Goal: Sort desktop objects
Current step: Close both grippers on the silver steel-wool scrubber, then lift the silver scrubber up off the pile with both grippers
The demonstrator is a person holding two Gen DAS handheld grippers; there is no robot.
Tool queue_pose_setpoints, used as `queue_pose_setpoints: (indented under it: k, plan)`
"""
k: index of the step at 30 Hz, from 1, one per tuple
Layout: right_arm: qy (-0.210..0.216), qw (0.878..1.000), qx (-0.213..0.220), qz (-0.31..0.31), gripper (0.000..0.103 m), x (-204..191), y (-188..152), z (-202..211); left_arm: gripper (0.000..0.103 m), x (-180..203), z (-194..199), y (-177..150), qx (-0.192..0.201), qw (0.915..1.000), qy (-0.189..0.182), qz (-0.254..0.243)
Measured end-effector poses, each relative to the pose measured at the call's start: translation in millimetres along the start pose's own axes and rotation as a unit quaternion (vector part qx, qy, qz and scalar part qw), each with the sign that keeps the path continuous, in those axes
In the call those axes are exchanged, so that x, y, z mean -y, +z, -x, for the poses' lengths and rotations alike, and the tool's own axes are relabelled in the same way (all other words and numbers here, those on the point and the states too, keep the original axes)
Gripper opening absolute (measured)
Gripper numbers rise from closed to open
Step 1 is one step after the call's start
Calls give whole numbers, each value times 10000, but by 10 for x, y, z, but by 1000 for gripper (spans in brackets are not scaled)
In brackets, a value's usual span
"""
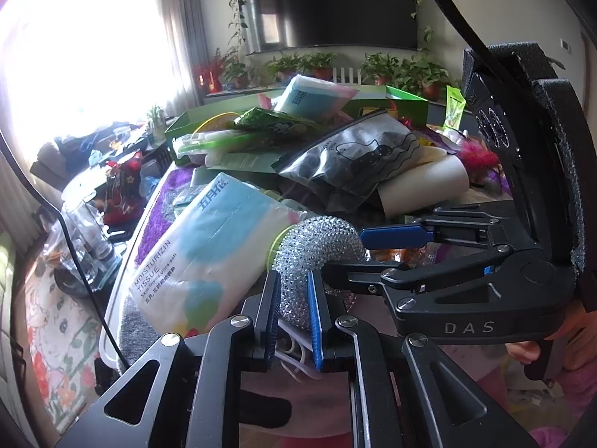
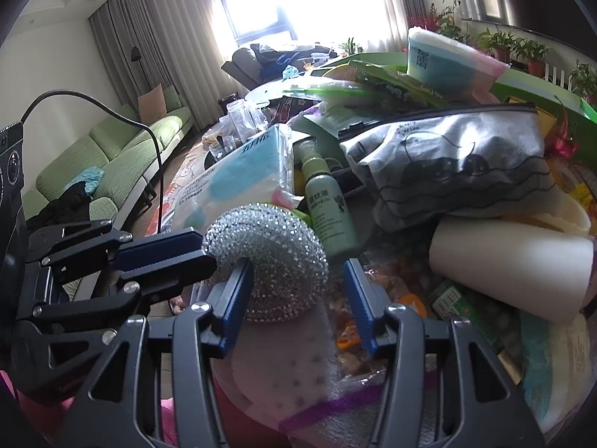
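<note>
A sparkling silver rhinestone band [image 1: 317,246], curved like a bracelet, passes between two hand-held tools above a cluttered table. The left gripper [image 1: 293,315] is clamped tight on one end of the curve; the right gripper [image 2: 298,298] stands with its jaws apart, the band between them but not pinched.

Held by a single narrow bite, the band could swing or slip from the left pads and drop into the pile below, perhaps knocking the green spray bottle [image 2: 328,209] or sliding under the tissue pack [image 1: 209,239].

A green cardboard box [image 1: 403,99] at the back holds another tissue pack and loose packets. A grey zip pouch [image 1: 358,156] printed with a whale lies closed, contents unseen.
</note>
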State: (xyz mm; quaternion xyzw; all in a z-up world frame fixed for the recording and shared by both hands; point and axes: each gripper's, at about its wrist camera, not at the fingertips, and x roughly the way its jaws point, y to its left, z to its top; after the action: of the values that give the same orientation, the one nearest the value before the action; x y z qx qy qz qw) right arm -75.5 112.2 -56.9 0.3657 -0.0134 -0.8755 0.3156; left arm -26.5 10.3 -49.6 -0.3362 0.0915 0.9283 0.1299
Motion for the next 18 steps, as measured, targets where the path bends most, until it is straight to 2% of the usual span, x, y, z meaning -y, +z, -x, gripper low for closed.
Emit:
queue_pose_setpoints:
  k: [3, 13, 16, 18]
  plan:
    - [64, 10000, -46, -17, 46, 1, -15, -16, 12, -1, -3, -8, -2, 10000, -7, 5]
    - [112, 9999, -72, -13, 46, 18, -8, -18, 13, -33, 16, -27, -51, 10000, -28, 34]
    - [134, 9999, -67, -13, 46, 24, -5, -15, 22, -41, 6, -26, -52, 10000, 68, 22]
    - [147, 9999, -66, -27, 46, 42, -6, -6, 34, -52, 2, -28, -52, 9999, 151, 28]
